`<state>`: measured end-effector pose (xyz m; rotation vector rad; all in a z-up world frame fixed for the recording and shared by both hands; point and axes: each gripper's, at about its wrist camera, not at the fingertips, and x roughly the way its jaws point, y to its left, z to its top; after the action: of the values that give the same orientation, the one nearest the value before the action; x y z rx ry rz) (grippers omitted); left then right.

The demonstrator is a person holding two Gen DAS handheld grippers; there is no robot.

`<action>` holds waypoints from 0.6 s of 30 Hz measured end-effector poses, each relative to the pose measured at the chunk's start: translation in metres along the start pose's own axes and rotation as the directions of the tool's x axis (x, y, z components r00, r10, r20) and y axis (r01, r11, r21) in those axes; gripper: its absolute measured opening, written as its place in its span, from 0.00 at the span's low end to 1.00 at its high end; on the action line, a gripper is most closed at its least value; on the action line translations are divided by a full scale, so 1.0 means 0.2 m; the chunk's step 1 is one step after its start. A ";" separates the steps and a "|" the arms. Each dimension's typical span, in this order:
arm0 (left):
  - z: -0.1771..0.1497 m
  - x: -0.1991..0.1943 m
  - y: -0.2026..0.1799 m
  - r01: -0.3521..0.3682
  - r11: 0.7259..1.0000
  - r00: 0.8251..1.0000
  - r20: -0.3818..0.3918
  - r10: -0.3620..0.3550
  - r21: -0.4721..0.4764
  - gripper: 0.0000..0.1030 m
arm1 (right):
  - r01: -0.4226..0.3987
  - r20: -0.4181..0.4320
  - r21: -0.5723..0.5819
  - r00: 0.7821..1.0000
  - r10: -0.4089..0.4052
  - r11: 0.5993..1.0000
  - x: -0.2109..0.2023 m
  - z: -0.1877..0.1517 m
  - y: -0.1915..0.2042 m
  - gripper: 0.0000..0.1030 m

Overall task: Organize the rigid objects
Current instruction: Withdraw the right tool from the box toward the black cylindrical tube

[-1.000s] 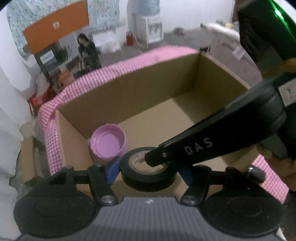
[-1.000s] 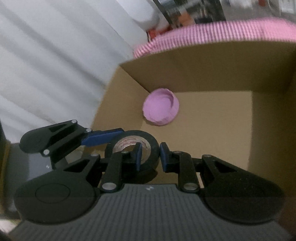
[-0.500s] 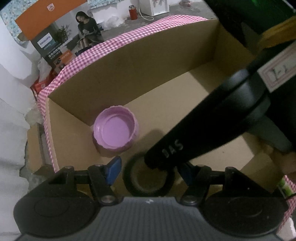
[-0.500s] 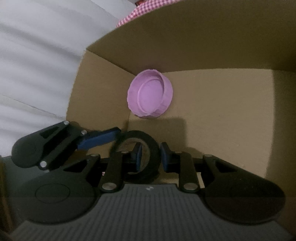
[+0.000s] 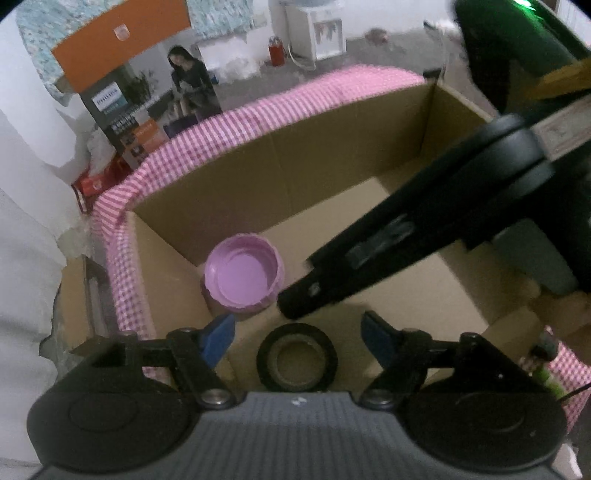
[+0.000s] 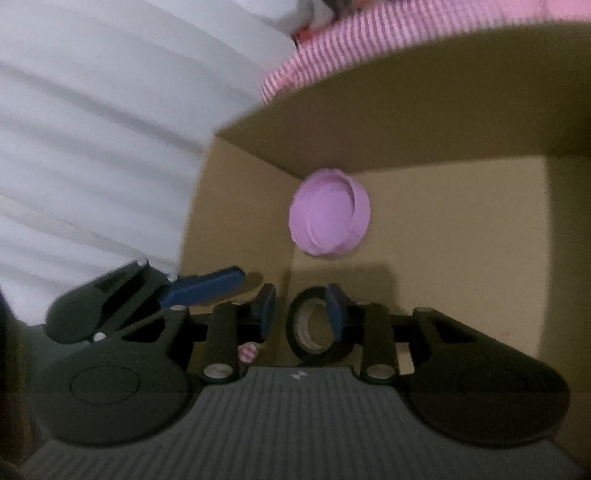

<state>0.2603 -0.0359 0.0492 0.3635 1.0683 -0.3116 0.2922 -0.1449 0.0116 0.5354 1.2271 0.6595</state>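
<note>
A black tape roll (image 5: 297,358) lies flat on the floor of a cardboard box (image 5: 351,147), near the close wall. My left gripper (image 5: 299,338) hovers over it, jaws opening, its blue pads clear of the roll on both sides. A finger (image 5: 369,254) of my right gripper reaches in from the right, its tip just above the roll. In the right wrist view my right gripper (image 6: 300,314) is opening; its left pad stands off the tape roll (image 6: 314,332) and its right pad sits in front of it without pressing. A purple lid (image 5: 243,275) rests open side up in the box corner.
Pink gingham cloth (image 5: 258,110) covers the box rim. A blue pad (image 6: 203,288) of my left gripper shows at the left of the right wrist view. White fabric (image 6: 92,129) hangs left of the box. Behind the box stand a printed carton (image 5: 140,96) and a white cabinet (image 5: 314,33).
Both grippers let go of the tape roll: the left pads spread off its sides, and the right pads parted and drew back. The roll now lies on the box floor.
</note>
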 end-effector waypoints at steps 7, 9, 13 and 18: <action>-0.14 -0.34 -0.03 0.035 0.999 0.985 0.172 -0.029 -0.034 0.83 | 0.016 0.200 -0.128 0.980 0.010 0.992 -0.44 -0.22 0.13 0.52; -0.19 -0.43 -0.05 0.059 0.997 0.975 0.217 -0.047 -0.046 0.86 | 0.018 0.250 -0.152 0.968 0.020 0.988 -0.57 -0.34 0.16 0.56; -0.34 -0.60 -0.13 0.099 0.994 0.947 0.311 -0.083 -0.035 0.88 | 0.065 0.356 -0.203 0.934 0.012 0.977 -0.83 -0.60 0.19 0.74; -0.53 -0.68 -0.27 0.174 0.984 0.918 0.368 -0.150 -0.035 0.90 | 0.224 0.466 -0.244 0.880 -0.089 0.943 -1.00 -0.95 0.21 0.89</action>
<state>0.0928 -0.0275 0.1165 0.1470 0.7405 -0.4711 0.0614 -0.2535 0.1257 0.3092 0.7085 0.5260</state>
